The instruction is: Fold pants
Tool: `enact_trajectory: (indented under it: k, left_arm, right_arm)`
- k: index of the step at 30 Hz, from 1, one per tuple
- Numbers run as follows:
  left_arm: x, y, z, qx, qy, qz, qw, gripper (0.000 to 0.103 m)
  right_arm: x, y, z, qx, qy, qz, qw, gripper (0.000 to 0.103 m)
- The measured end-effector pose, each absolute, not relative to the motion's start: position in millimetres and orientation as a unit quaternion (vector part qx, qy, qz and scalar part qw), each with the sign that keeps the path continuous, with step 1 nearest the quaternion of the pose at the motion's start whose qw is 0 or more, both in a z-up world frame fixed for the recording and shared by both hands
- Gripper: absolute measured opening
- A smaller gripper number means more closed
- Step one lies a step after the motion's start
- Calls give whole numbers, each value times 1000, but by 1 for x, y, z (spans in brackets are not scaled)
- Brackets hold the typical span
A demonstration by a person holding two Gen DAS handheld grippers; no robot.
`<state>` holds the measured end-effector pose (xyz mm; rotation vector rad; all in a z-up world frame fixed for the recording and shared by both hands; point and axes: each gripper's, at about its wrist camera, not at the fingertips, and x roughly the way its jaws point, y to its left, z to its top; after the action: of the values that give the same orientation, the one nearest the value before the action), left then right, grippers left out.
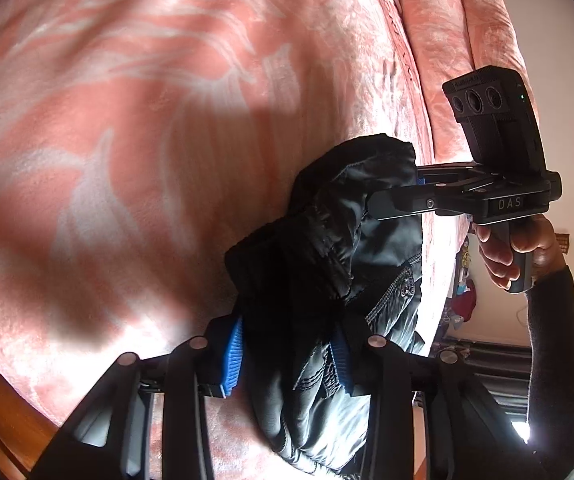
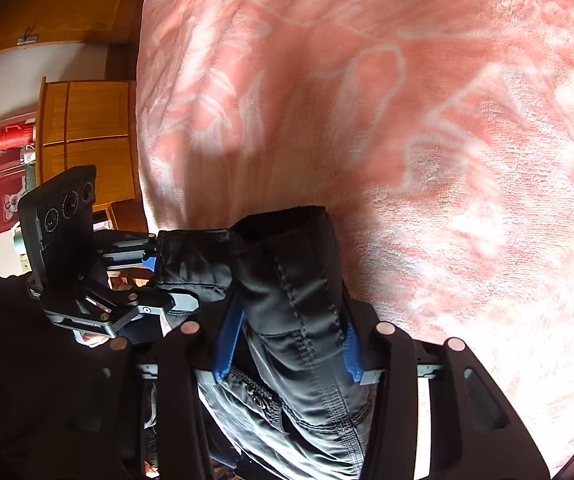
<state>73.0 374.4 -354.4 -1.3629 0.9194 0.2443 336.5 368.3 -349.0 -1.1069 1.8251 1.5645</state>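
Pants (image 1: 327,264) of dark, shiny fabric hang bunched between our two claws, lifted above the bed (image 1: 127,128) with its pink, leaf-patterned blanket. Our left claw (image 1: 287,356) pinches a thick gathered fold of the cloth; the blue pads (image 1: 233,354) press against it on both sides, and the fabric rises ahead of the claw and spills down beneath it. Our right claw (image 2: 285,344) grips another bundle of the same garment, a stitched seam running straight up between its blue pads (image 2: 227,344). Seen from the left wrist, the right claw (image 1: 379,200) comes in from the right side, its fingertips buried in the cloth just ahead of the left one, with the person's hand (image 1: 515,256) wrapped around its handle below. From the right wrist, the left claw (image 2: 191,276) enters from the left, touching the upper edge of the pants. Beyond it stands a wooden cabinet (image 2: 87,136).
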Motion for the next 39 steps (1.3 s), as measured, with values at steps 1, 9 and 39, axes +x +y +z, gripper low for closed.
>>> enact_trajectory:
  k: [1, 9, 39]
  left_arm:
    - [75, 374, -352, -603, 408, 108, 677, 36]
    - [78, 371, -334, -584, 402, 104, 697, 32]
    - [81, 282, -176, -441, 380, 59, 811, 29]
  right_arm:
    - [332, 368, -347, -408, 666, 574, 247, 38]
    - [312, 364, -324, -428, 635, 585, 267, 33]
    - [260, 248, -150, -455, 533, 578, 417, 32]
